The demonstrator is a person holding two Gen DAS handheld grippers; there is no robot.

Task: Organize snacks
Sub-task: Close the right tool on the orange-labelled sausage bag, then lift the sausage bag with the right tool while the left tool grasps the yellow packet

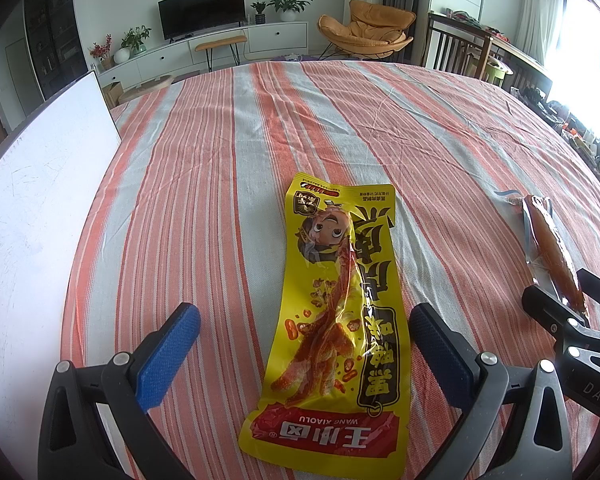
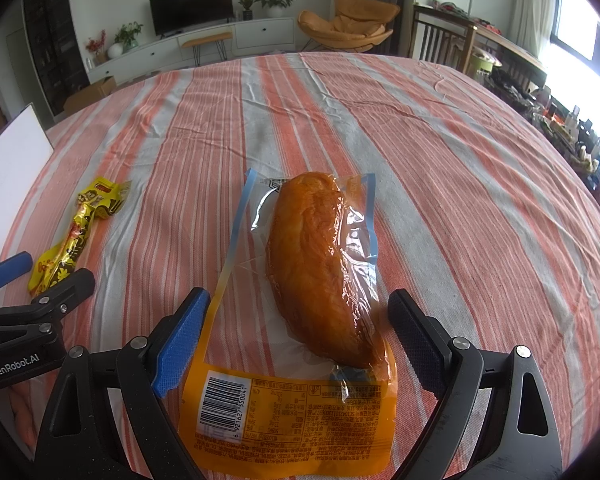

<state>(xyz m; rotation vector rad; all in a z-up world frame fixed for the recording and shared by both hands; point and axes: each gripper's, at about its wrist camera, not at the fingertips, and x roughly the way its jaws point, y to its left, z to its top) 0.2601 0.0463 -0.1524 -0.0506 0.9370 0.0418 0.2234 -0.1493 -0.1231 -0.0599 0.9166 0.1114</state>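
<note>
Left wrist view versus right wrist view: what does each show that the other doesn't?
Only the left wrist view shows the yellow packet's printed front, lying between the open left gripper. Only the right shows the chicken pack's barcode label, between the open right gripper. Both share the two snacks, the striped cloth, the white board and the TV.

A striped orange-and-grey cloth (image 1: 228,152) covered the counter. Beyond the cloth stood a dark television (image 1: 202,10) on a white cabinet (image 1: 220,46), with an orange lounge chair (image 1: 366,28) to the television's right.
</note>
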